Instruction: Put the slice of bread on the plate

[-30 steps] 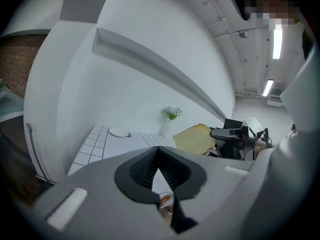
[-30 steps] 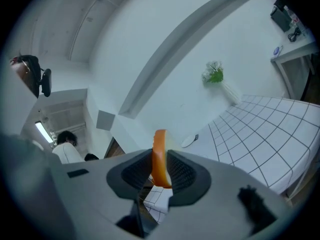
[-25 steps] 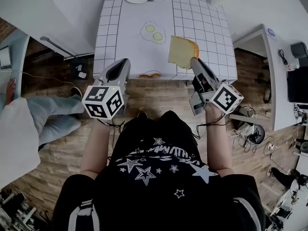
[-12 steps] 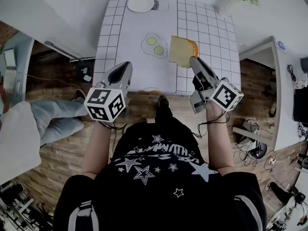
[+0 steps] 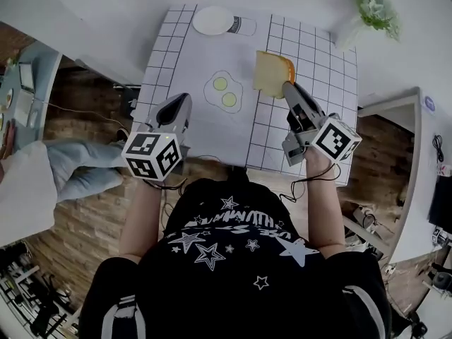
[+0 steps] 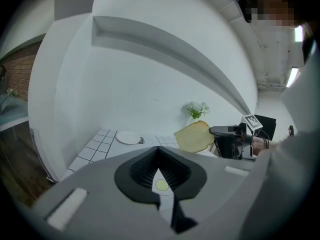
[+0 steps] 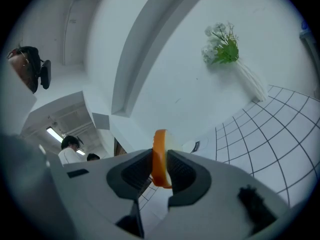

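A tan slice of bread [image 5: 272,74] with an orange crust hangs on edge over the right half of the white gridded table [image 5: 311,140]. My right gripper [image 5: 288,87] is shut on its near edge. In the right gripper view the crust [image 7: 159,146] stands pinched between both pads. The white plate [image 5: 212,20] lies at the table's far edge, left of the bread and well beyond it. My left gripper [image 5: 179,100] hovers over the table's near left part, jaws together and holding nothing. Its own view shows the plate [image 6: 128,137] ahead and the bread [image 6: 192,136] to the right.
Two fried eggs [image 5: 223,92] lie mid-table between the grippers. A small dark-and-white item [image 5: 242,26] sits just right of the plate. A vase of green sprigs [image 5: 371,9] stands at the far right corner. A person in light clothes [image 5: 28,189] sits off to the left.
Both grippers have moved forward over the table. The bread has travelled with the right gripper, farther from the near edge and nearer the plate. The grip is unchanged.
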`<state>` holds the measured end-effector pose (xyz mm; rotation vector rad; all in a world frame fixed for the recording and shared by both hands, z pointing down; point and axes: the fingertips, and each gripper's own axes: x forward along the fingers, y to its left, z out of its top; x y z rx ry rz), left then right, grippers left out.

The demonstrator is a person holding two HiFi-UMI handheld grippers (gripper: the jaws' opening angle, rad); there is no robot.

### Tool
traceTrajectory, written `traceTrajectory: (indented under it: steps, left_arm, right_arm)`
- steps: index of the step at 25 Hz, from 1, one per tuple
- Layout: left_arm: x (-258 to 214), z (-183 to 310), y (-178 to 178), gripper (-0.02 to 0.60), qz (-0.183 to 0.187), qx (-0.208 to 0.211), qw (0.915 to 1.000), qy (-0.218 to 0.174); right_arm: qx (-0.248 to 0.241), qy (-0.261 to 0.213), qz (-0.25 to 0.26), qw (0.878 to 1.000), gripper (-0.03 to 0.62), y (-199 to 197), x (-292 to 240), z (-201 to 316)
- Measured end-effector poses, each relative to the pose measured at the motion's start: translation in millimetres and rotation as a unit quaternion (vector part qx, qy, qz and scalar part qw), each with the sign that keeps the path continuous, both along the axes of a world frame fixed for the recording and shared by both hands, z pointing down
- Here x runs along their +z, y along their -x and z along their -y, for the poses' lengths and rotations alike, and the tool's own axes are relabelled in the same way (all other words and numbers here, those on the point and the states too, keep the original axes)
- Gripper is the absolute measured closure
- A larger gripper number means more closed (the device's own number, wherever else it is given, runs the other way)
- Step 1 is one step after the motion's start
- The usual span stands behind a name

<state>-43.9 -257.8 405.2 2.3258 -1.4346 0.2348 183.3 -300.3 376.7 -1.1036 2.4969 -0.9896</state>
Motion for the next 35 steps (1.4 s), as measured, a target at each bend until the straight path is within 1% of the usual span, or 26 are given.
traceTrajectory:
  steps: [2,6,10,12,15,17,19,25,27,30,35]
  left_arm:
    - [-3,6,2,0.572,0.003,-0.019,0.9998,-0.003]
    - [-8,11,10,0.572,0.012,-0.056,0.9983,-0.007]
    - [-6,6,20,0.572,0.018,-0.071,0.9973,-0.001]
    - [-6,8,31,0.572,0.023,-0.081,0.9965,-0.003]
    - [-2,15,47,0.572,0.02,-0.091,0.9957,-0.002]
    - [0,23,55,0.572,0.015,-0.089,0.996,0.0]
    - [-1,36,62,0.572,0.01,-0.082,0.9966,-0.002]
    - [-10,88,87,0.572,0.005,-0.053,0.9985,-0.016]
    - [-13,107,96,0.572,0.006,-0.041,0.9989,-0.021]
    - [-16,133,109,0.572,0.005,-0.028,0.9993,-0.026]
    - [-10,166,131,0.572,-0.003,-0.018,0.9996,-0.023]
  right_arm:
    - [-0.012,0.0,0.002,1.0,0.497,-2,2,11]
    - [-0.041,0.003,0.017,0.999,0.497,9,6,29]
    - [-0.056,0.016,0.017,0.998,0.497,25,18,39]
    - [-0.063,0.018,0.022,0.998,0.497,36,21,45]
    - [-0.06,0.03,0.021,0.997,0.497,47,26,54]
    - [-0.054,0.034,0.018,0.998,0.497,51,26,60]
    - [-0.043,0.03,0.005,0.999,0.497,53,23,69]
    - [0.008,0.03,-0.025,0.999,0.497,60,22,112]
    - [0.016,0.022,-0.045,0.999,0.497,68,21,126]
    - [0.017,0.009,-0.089,0.996,0.497,84,19,146]
    - [0.011,-0.008,-0.161,0.987,0.497,112,25,185]
